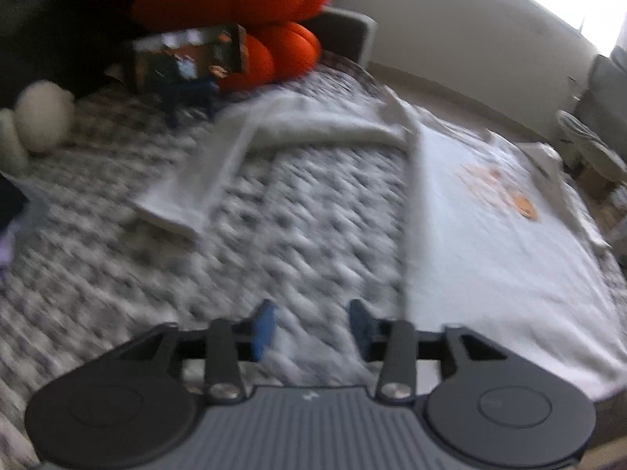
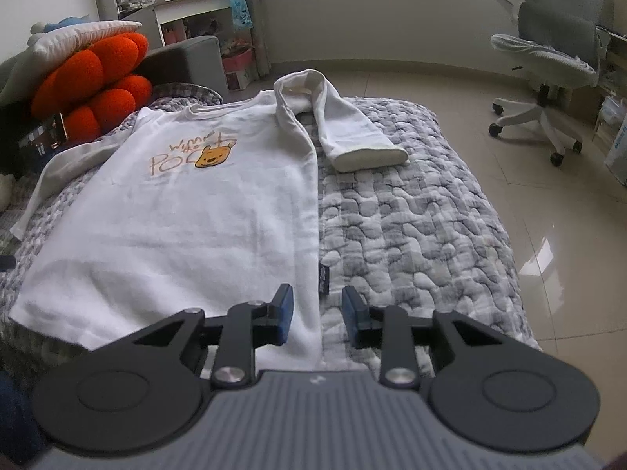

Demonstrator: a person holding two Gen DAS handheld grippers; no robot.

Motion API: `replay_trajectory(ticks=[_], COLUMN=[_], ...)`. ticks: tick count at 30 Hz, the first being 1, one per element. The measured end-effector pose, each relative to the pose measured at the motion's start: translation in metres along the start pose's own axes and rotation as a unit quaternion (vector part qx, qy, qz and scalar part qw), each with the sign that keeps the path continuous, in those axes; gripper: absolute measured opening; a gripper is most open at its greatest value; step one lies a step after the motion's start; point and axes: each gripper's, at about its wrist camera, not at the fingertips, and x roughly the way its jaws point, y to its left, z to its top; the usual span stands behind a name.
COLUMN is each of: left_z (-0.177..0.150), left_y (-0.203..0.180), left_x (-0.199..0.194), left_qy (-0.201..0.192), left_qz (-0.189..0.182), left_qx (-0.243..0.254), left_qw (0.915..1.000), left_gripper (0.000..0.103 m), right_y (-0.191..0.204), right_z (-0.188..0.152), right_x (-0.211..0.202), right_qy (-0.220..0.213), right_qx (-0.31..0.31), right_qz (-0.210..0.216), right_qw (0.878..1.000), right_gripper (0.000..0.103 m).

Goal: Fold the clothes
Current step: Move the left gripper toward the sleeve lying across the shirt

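Observation:
A white long-sleeved shirt with an orange bear print lies face up on a grey-and-white quilt. Its right sleeve is bent back toward the near side and rests on the quilt. My right gripper is open above the shirt's lower right hem, its fingers straddling the side edge and a small dark label. In the blurred left wrist view the shirt lies to the right, with its left sleeve stretched across the quilt. My left gripper is open over bare quilt, just left of the shirt's edge.
An orange lobed cushion and a dark box sit at the head of the bed, with a round white plush nearby. A grey office chair stands on the tiled floor to the right. Shelves line the far wall.

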Motion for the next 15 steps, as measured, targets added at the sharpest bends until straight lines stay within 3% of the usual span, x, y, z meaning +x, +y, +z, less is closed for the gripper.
replay_trajectory(ticks=[3, 7, 10, 15], left_z=[0.016, 0.032, 0.036, 0.035], left_y=[0.015, 0.025, 0.021, 0.020], left_x=[0.007, 0.024, 0.046, 0.072], left_qy=[-0.027, -0.044, -0.038, -0.032], left_qz=[0.043, 0.088, 0.111, 0.121], left_qx=[0.014, 0.046, 0.096, 0.124], left_qw=[0.9986, 0.9941, 0.9884, 0.9843], left_gripper=[0.082, 0.086, 0.089, 0.087], right_y=[0.002, 0.005, 0.007, 0.010], right_z=[0.001, 0.002, 0.001, 0.001], right_x=[0.003, 0.008, 0.012, 0.017], right_qy=[-0.001, 0.000, 0.004, 0.007], right_qx=[0.001, 0.002, 0.001, -0.002], right_qz=[0.001, 0.003, 0.004, 0.003], right_qw=[1.000, 1.000, 1.000, 1.000], right_gripper=[0.032, 0.032, 0.032, 0.032])
